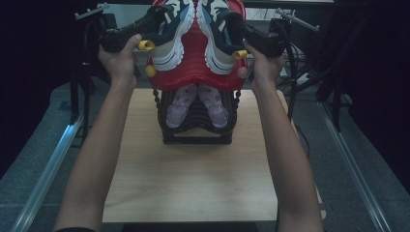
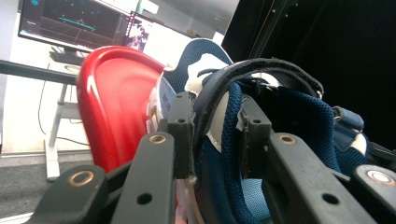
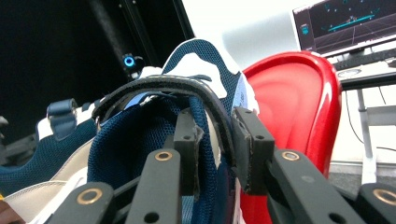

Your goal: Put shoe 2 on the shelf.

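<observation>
A pair of navy and white sneakers lies soles toward me on a red shoe tray (image 1: 193, 53) above a black rack (image 1: 196, 137). My left gripper (image 1: 151, 21) is shut on the left sneaker (image 1: 169, 41); in the left gripper view the jaws (image 2: 215, 135) pinch its padded collar (image 2: 299, 116) beside the red tray (image 2: 116, 93). My right gripper (image 1: 238, 23) is shut on the right sneaker (image 1: 218, 46); the right gripper view shows its jaws (image 3: 215, 140) clamped on the collar (image 3: 140, 140), with the red tray (image 3: 294, 98) to the right.
A pair of pale pink shoes (image 1: 180, 104) rests on a lower tier of the black rack, which stands at the far end of the wooden table (image 1: 193, 183). Metal rails (image 1: 53, 159) run along the floor on both sides. Monitors (image 2: 70, 21) stand behind.
</observation>
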The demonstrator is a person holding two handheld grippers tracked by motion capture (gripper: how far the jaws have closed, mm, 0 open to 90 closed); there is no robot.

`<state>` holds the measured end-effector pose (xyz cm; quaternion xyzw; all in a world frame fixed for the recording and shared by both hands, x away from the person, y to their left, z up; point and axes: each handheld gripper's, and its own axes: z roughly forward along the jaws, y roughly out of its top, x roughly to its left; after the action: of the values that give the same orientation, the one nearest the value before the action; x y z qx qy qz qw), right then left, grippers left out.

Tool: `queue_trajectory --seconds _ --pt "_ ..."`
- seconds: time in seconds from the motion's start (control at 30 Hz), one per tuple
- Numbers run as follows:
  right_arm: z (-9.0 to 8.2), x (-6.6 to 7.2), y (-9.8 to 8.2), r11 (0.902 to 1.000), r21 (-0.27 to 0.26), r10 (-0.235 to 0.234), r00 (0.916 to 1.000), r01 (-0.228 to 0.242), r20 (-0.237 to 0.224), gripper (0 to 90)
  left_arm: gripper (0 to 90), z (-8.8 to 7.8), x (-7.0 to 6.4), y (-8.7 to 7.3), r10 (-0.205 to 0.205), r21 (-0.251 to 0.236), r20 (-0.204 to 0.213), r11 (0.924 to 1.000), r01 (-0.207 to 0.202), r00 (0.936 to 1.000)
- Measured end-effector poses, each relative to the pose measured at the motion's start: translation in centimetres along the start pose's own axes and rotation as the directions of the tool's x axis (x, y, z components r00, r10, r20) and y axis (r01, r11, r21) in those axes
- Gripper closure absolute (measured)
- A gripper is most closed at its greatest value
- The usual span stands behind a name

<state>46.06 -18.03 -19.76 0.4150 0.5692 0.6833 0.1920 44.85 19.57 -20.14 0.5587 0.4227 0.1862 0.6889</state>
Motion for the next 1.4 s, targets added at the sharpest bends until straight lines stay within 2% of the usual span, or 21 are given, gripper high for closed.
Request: queue_trajectory --seconds 0.07,0.17,0.2,0.27,0.37,0.47,0.53,0.6,0.67,0.7,0.77,0.83,1.1,1.2,1.33,1.4 --pt "0.2 0.0 -0.1 1.0 0.002 -0.004 0.9999 0.004 0.014 72.5 71.0 0.4 -0.2 -0.2 0.034 0.002 -0.02 0.9994 -0.034 0.9992" --pt "0.5 -0.1 -0.1 0.9992 0.02 -0.036 0.9985 0.035 0.04 71.8 70.6 1.0 -0.1 -0.6 0.043 0.021 -0.031 0.9989 -0.043 0.9986" --pt "0.6 0.0 -0.2 0.9986 0.027 -0.047 0.9978 0.045 0.048 71.0 70.4 1.1 -0.1 -0.7 0.057 0.029 -0.038 0.998 -0.056 0.9977" --pt "0.8 0.1 -0.3 0.9978 0.031 -0.059 0.9974 0.058 0.041 69.6 69.7 1.3 0.0 -1.0 0.072 0.04 -0.039 0.9967 -0.071 0.9966" --pt "1.0 0.3 -0.4 0.995 0.038 -0.094 0.9947 0.092 0.041 66.6 65.7 1.7 0.1 -1.5 0.08 0.048 -0.005 0.9957 -0.08 0.9968" --pt "1.4 0.4 -0.7 0.9922 0.057 -0.112 0.9937 0.111 0.013 60.0 56.6 2.0 0.0 -1.8 0.067 0.05 0.027 0.9965 -0.068 0.9974" --pt "1.4 0.3 -0.8 0.993 0.057 -0.103 0.9946 0.104 -0.01 59.1 52.0 2.0 0.0 -1.8 0.052 0.055 0.029 0.997 -0.054 0.9982" --pt "1.4 0.2 -0.7 0.9928 0.059 -0.103 0.9945 0.104 -0.021 56.6 48.0 1.8 0.3 -1.8 0.021 0.042 0.043 0.9989 -0.023 0.9989" --pt "1.3 0.0 -0.7 0.9956 0.06 -0.069 0.9966 0.072 -0.044 48.7 44.3 1.7 0.5 -1.6 0.007 0.043 0.053 0.999 -0.009 0.9986" --pt "1.2 0.0 -0.7 0.9962 0.057 -0.063 0.9969 0.065 -0.047 46.3 43.6 1.6 0.5 -1.5 0.01 0.044 0.052 0.999 -0.012 0.9986" --pt "0.8 0.0 -0.5 0.9996 0.005 -0.028 0.9975 0.028 -0.065 43.1 43.5 1.4 0.4 -1.4 0.016 0.045 0.055 0.9988 -0.018 0.9984" --pt "0.4 0.3 -0.2 0.9995 -0.013 -0.029 0.9966 0.028 -0.078 42.1 42.5 1.1 0.2 -1.4 0.023 0.045 0.057 0.9986 -0.026 0.9981" --pt "-1.0 0.7 -0.2 0.9993 -0.025 -0.029 0.9959 0.027 -0.085 40.9 40.2 0.0 -0.7 -1.4 0.028 0.031 0.081 0.999 -0.031 0.9963" --pt "-1.6 0.5 -0.7 0.9996 -0.025 -0.018 0.9959 0.016 -0.089 40.7 40.2 -0.6 -0.7 -1.6 0.033 0.035 0.079 0.9988 -0.036 0.9963" --pt "-2.3 0.0 -1.4 0.9996 -0.029 -0.005 0.9951 0.002 -0.098 40.6 40.0 -1.9 -0.3 -1.7 0.009 0.014 0.094 0.9999 -0.01 0.9955" --pt "-2.8 -0.2 -1.7 0.9994 -0.034 0.001 0.9941 -0.005 -0.109 40.6 40.0 -2.7 -0.3 -1.8 0.025 0.014 0.091 0.9996 -0.027 0.9956"
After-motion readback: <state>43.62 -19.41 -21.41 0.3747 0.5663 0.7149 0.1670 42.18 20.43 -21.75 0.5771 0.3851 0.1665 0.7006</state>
